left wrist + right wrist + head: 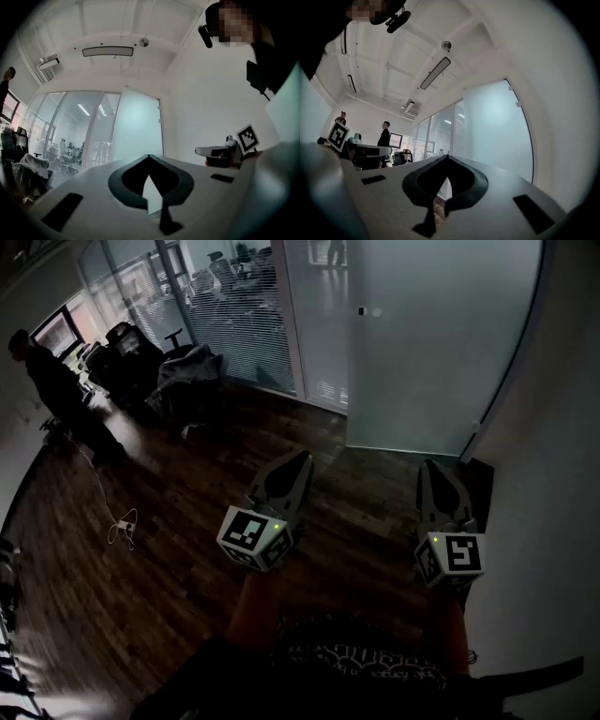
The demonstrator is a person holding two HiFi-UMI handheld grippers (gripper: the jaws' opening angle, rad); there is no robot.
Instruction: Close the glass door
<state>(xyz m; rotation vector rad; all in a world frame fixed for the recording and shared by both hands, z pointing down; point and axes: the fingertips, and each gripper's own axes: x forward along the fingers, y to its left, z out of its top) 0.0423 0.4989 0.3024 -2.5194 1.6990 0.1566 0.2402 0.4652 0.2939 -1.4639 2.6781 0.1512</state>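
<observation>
The glass door point(431, 343) is a tall frosted panel straight ahead, standing beside the white wall point(562, 474). It also shows in the left gripper view as the pale door point(138, 126), and in the right gripper view as the broad door point(497, 126). My left gripper point(300, 461) and right gripper point(433, 468) are held side by side over the dark wooden floor, both pointing at the door and well short of it. The jaws of the left gripper point(149, 157) meet at their tips with nothing between them. So do those of the right gripper point(447, 157).
A glass partition with blinds point(234, 315) runs left of the door. Office chairs point(131, 357) and a draped seat stand by it. A person point(52, 381) stands at the far left. A white cable point(122, 526) lies on the floor.
</observation>
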